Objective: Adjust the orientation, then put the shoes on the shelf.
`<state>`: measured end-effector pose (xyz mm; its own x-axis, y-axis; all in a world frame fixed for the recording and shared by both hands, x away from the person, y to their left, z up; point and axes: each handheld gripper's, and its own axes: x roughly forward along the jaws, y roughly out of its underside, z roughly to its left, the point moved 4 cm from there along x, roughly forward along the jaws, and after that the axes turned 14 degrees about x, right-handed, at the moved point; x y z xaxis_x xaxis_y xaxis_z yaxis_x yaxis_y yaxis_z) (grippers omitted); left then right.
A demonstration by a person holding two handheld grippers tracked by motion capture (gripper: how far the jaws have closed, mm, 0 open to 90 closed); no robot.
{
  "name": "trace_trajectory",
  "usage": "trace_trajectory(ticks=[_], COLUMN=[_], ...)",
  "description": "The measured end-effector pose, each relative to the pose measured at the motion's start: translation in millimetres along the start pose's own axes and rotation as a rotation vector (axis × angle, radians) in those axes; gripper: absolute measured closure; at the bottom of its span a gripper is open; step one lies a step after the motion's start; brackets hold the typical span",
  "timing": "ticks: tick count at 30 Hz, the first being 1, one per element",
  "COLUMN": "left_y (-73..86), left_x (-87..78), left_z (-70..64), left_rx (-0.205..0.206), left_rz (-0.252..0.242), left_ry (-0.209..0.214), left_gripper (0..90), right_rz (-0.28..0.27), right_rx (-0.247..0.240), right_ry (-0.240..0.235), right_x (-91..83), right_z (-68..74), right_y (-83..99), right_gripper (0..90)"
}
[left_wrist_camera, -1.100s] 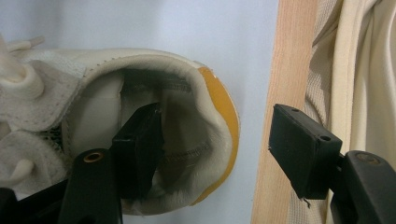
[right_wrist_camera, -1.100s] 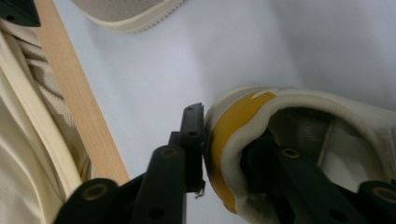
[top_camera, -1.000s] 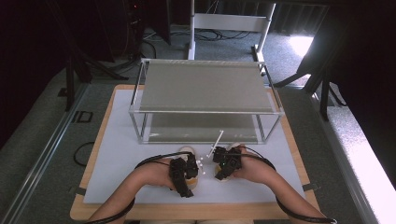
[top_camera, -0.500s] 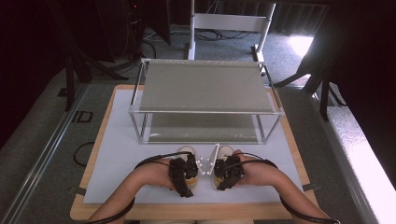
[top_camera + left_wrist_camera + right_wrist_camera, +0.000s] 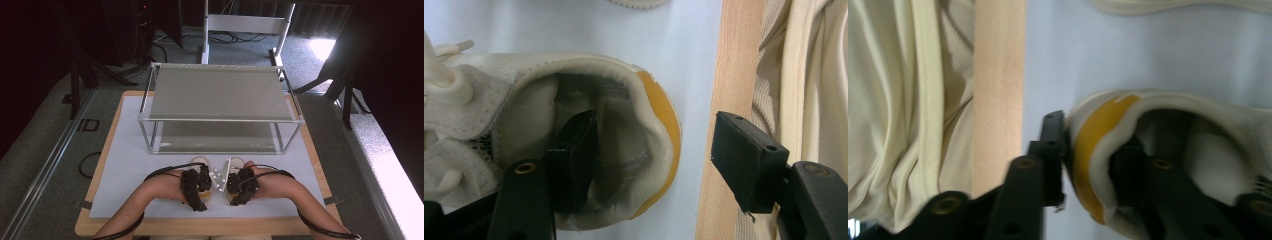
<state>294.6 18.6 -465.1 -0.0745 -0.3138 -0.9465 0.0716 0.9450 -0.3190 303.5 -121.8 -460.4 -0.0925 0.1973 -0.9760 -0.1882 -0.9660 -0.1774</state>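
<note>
left gripper (image 5: pixel 204 176): lower centre of the high view, over my left shoe. in its own view, jaws wide apart; one jaw down inside the shoe's opening, the other out over the wooden table edge (image 5: pixel 714 75). nothing clamped.
right gripper (image 5: pixel 235 179): just right of the left one in the high view. in its own view, jaws drawn in on the heel collar of the right shoe, one outside, one inside, the wall pinched between them.
left shoe (image 5: pixel 574 130): cream, laces at the left of the frame, orange-yellow heel patch; sits on the white mat (image 5: pixel 125 165).
right shoe (image 5: pixel 1168 150): cream, yellow heel band, lower right of its frame, on the mat near the wooden edge.
pair: side by side, toes toward the rack.
rack (image 5: pixel 220 95): metal two-shelf frame, upper centre of the high view, behind the shoes.
</note>
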Motion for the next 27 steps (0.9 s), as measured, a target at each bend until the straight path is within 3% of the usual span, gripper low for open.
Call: trace_trajectory(ticks=[1, 2, 3, 7, 15, 22, 27], left_y=[-0.5, -0.5, 0.9, 0.5, 1.6, 3.4, 4.1], left_x=[0.5, 0.5, -0.9, -1.0, -1.4, -0.5, 0.4], left_z=[-1.1, -1.1, 1.1, 1.4, 1.7, 2.8, 3.0], left_rx=[-0.014, -0.014, 0.009, 0.017, 0.022, 0.022, 0.065], left_rz=[-0.013, -0.013, 0.005, 0.008, 0.011, 0.019, 0.019], left_ry=[0.002, 0.002, -0.003, 0.002, -0.004, -0.030, -0.058], left_gripper=[35.4, 35.3, 35.4, 35.5, 35.9, 49.3, 53.0], right_rz=[-0.008, -0.008, -0.039, -0.067, -0.096, -0.081, -0.038], right_rx=[0.023, 0.023, 0.074, 0.107, 0.104, 0.096, 0.096], right_ry=[-0.019, -0.019, -0.024, -0.015, -0.016, -0.023, -0.033], right_x=[-2.1, -2.1, -9.5, -16.1, -16.7, -13.8, 2.3], right_z=[1.0, 1.0, -0.1, -3.8, -2.7, -1.6, -5.3], right_y=[0.1, 0.1, 0.1, 2.4, 7.6, 9.2, 7.3], right_gripper=[61.9, 61.9, 59.6, 57.1, 55.0, 52.7, 56.2])
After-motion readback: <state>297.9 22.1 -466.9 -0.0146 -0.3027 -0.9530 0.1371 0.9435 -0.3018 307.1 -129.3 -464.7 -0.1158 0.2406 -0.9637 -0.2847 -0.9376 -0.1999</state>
